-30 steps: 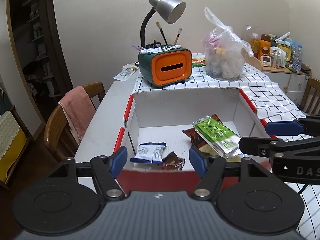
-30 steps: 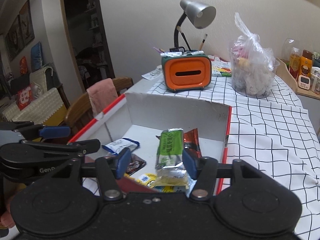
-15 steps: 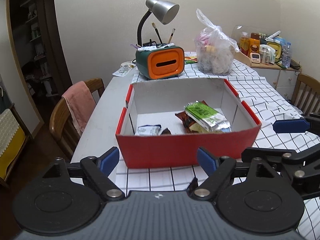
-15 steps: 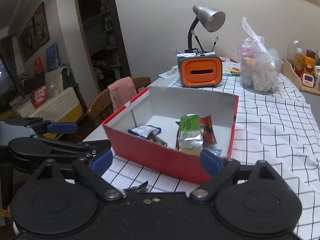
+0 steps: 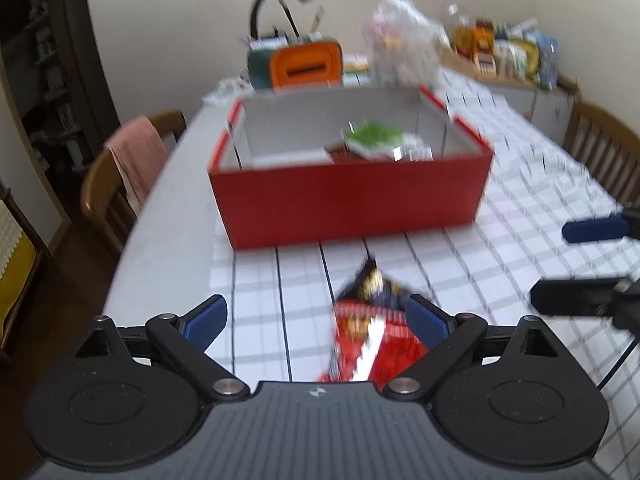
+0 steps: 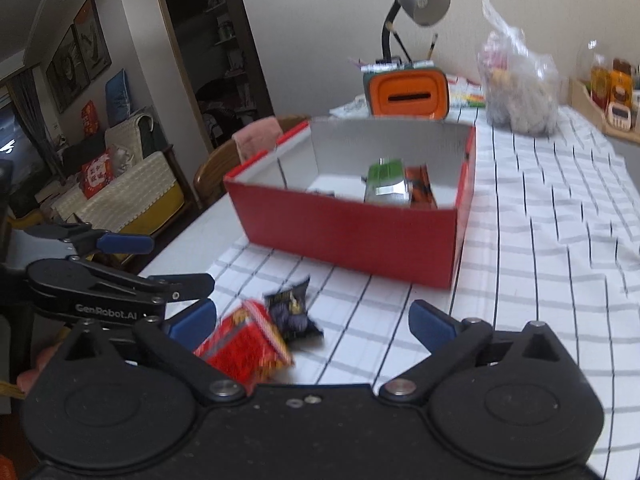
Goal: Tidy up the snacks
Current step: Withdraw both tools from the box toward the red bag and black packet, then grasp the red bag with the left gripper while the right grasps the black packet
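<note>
Glossy foil snack packets (image 5: 372,332) lie on checked cloth (image 6: 552,264).

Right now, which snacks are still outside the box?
The red packet and the dark packet, on the cloth before the red box. The green one lies inside.

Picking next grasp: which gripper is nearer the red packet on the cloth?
Left. The red packet lies between the open left gripper's fingers, by one pad; it sits off to the side of the open right gripper.
</note>
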### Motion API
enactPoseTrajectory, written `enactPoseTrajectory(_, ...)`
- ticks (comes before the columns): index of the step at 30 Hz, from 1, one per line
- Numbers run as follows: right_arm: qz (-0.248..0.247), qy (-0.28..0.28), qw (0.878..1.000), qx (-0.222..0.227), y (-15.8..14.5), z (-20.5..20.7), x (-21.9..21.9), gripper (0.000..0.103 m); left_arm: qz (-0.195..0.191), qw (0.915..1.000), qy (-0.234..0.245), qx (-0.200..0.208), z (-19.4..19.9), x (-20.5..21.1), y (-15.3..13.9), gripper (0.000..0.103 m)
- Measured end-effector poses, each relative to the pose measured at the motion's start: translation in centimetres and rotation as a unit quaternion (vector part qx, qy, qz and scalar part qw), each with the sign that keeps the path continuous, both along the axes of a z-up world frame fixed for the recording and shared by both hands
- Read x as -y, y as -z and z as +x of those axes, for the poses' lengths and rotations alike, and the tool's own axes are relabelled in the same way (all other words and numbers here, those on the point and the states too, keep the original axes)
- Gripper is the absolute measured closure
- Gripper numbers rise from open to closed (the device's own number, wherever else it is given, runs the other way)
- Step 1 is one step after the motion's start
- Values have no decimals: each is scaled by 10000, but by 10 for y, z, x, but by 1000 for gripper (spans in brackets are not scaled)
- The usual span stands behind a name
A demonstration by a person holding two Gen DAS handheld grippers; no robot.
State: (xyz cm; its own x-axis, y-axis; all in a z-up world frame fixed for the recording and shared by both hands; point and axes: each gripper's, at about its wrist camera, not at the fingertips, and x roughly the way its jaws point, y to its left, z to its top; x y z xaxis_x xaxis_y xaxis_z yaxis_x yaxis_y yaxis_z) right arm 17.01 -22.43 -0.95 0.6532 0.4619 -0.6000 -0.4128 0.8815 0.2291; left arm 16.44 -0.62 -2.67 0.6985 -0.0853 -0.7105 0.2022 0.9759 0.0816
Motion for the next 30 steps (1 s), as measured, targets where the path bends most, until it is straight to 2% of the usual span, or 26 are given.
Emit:
enactPoseTrajectory(6, 81, 67, 9996, -265, 23, -11, 12, 0, 93, 9975, 321, -620, -3, 9, 34, 6)
enactPoseTrajectory(9, 153, 69, 9992, -352, 32, -13, 15, 0, 78, 9963, 291, -810, -1, 11, 47, 6)
enactPoseTrajectory(17, 283, 110, 9980, -553, 47, -12, 22, 0, -285, 9910, 355, -1262, 14, 15, 59, 5)
enactPoseTrajectory(23, 350, 168, 9973, -630, 52, -12, 26, 0, -356, 9914, 209, -1242, 15, 18, 63, 5)
enactPoseTrajectory(26, 322, 184, 9971, -660, 54, -12, 25, 0, -243, 9925, 190, -1184, 15, 21, 63, 6)
enactPoseTrajectory(28, 294, 190, 9972, -664, 54, -12, 25, 0, -211, 9929, 182, -1158, 14, 22, 63, 13)
enactPoseTrajectory(30, 285, 197, 9971, -671, 54, -12, 24, 0, -185, 9928, 199, -1169, 13, 23, 64, 28)
